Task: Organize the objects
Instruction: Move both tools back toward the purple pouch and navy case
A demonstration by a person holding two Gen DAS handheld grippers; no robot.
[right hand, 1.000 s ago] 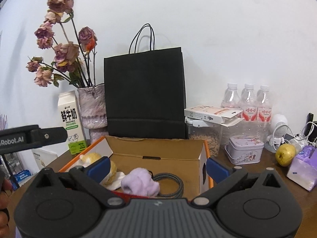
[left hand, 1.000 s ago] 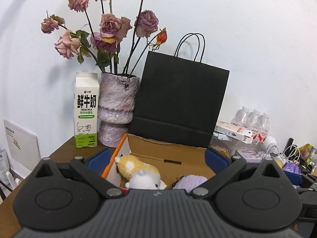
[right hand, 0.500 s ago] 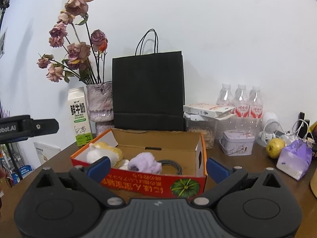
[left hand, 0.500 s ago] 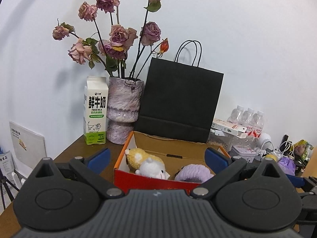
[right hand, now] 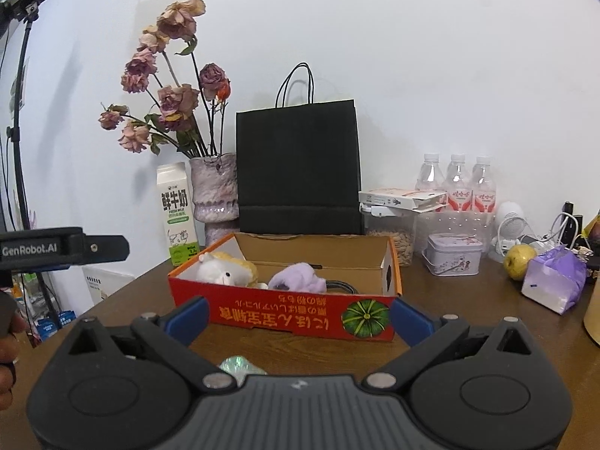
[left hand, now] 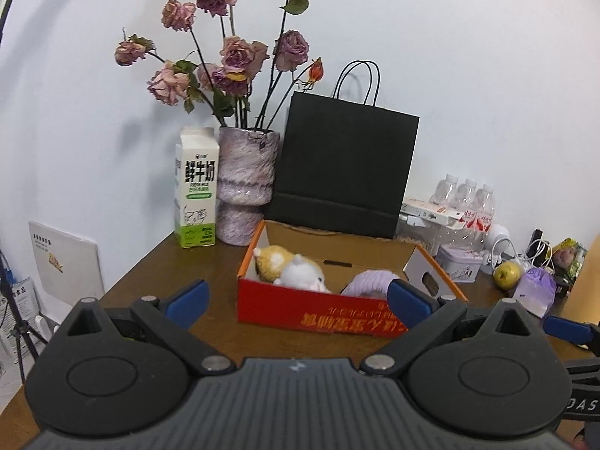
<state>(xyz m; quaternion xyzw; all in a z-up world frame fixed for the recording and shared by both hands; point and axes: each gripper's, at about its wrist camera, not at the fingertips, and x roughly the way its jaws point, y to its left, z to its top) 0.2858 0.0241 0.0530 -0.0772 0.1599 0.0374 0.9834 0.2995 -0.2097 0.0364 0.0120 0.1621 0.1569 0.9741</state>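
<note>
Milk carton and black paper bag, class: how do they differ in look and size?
The milk carton is white and green with printed characters; the black paper bag is plain black. The carton is narrow and shorter; the bag is wider and taller. The bag has looped handles; the carton has a gabled top. Both stand upright by the wall.

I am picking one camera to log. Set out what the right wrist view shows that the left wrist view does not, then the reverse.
Only the right wrist view shows the pumpkin picture on the box front, a dark cable inside the box and a shiny wrapper near the open right gripper.

Only the left wrist view shows the open left gripper from behind.

Both show the red box, plush toys, black bag, milk carton and vase.
</note>
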